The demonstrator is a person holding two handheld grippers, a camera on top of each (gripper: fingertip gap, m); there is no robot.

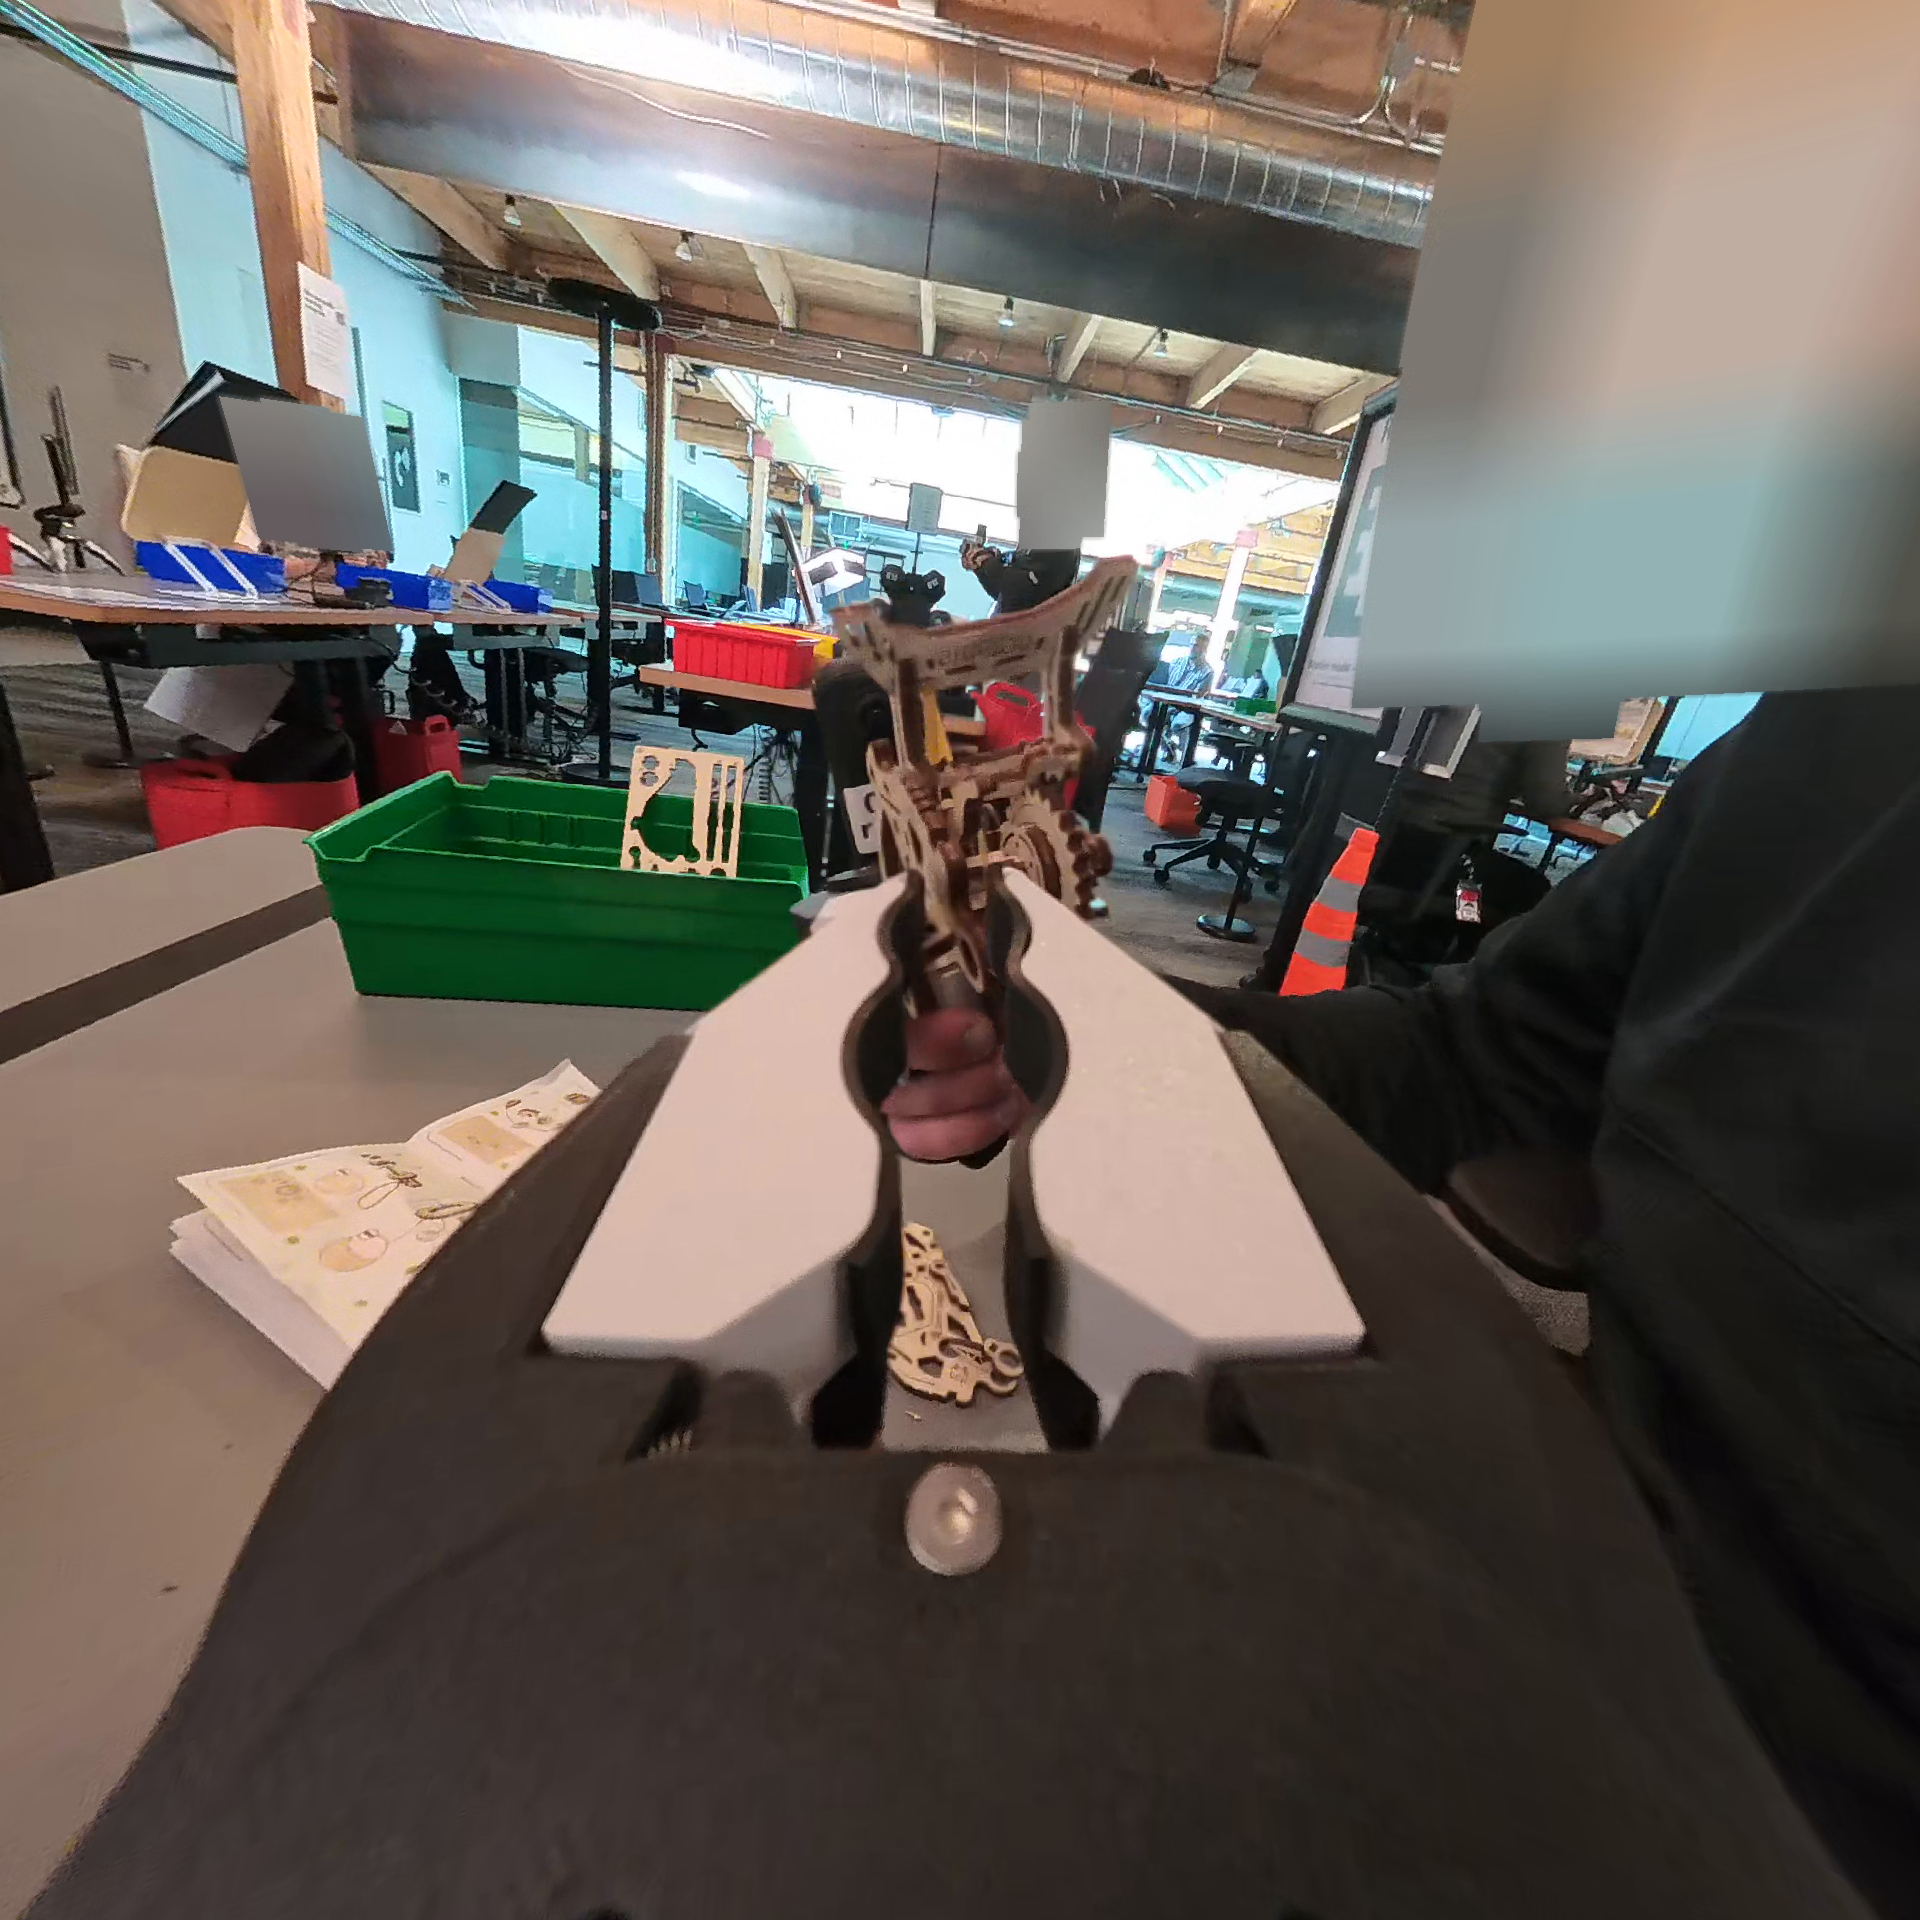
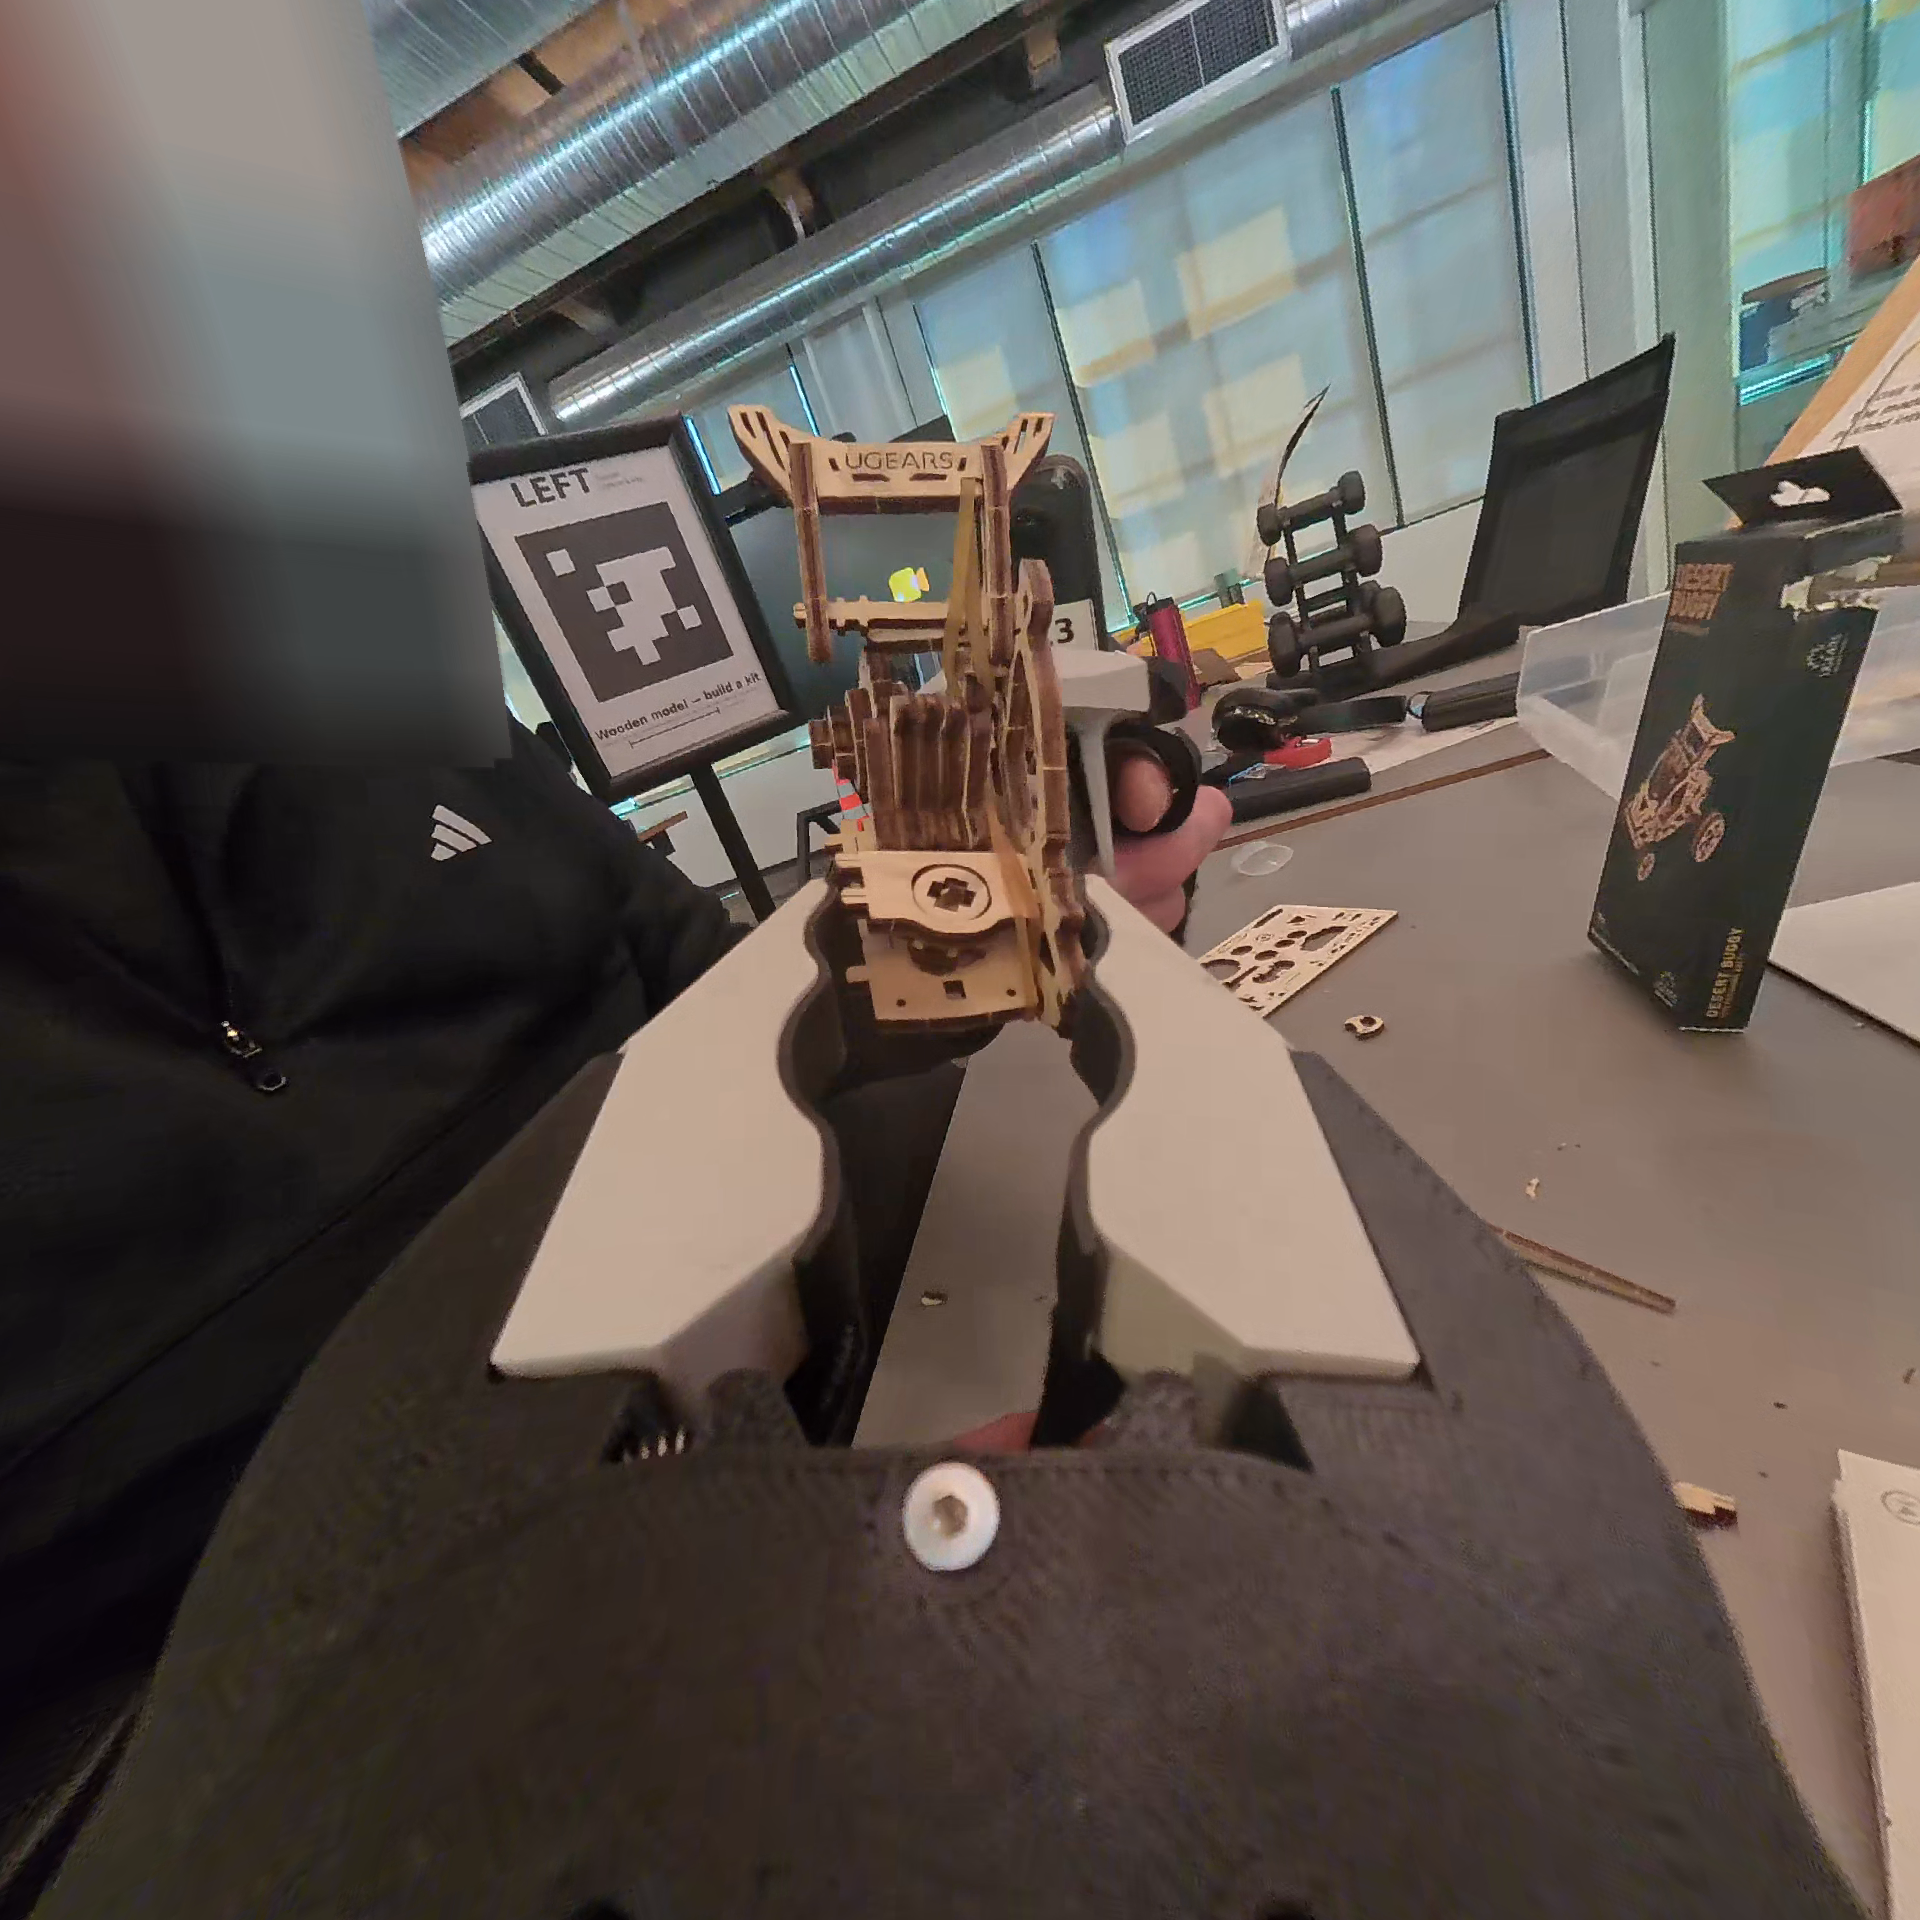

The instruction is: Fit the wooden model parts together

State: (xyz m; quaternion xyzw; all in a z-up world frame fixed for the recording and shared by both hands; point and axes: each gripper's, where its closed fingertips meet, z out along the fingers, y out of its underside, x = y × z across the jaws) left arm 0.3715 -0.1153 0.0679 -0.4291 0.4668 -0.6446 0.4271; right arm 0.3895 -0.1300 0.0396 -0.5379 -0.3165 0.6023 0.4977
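Observation:
A half-built wooden model (image 1: 966, 790) of light laser-cut plywood with gears stands upright, held off the grey table. My left gripper (image 1: 951, 904) is shut on its lower part, and a hand (image 1: 951, 1101) shows through the gap behind the fingers. In the right wrist view my right gripper (image 2: 945, 940) is shut on the base of the same model (image 2: 925, 748). The left gripper's white fingers (image 2: 1107, 691) and the hand holding it show just behind the model. A loose flat wooden part (image 1: 951, 1325) lies on the table under the left gripper.
A green bin (image 1: 561, 914) holds a punched wooden sheet (image 1: 683, 812). An instruction booklet (image 1: 343, 1216) lies at the left. Another punched sheet (image 2: 1299, 951), the dark kit box (image 2: 1725, 810), a thin stick (image 2: 1590, 1270) and wood scraps lie on the table (image 2: 1558, 1091). A person in black (image 2: 312, 1039) sits close. There is about 4 centimetres between the tips of the two grippers. Left tips and right tips are each some 25 centimetres from the thin stick (image 2: 1590, 1270).

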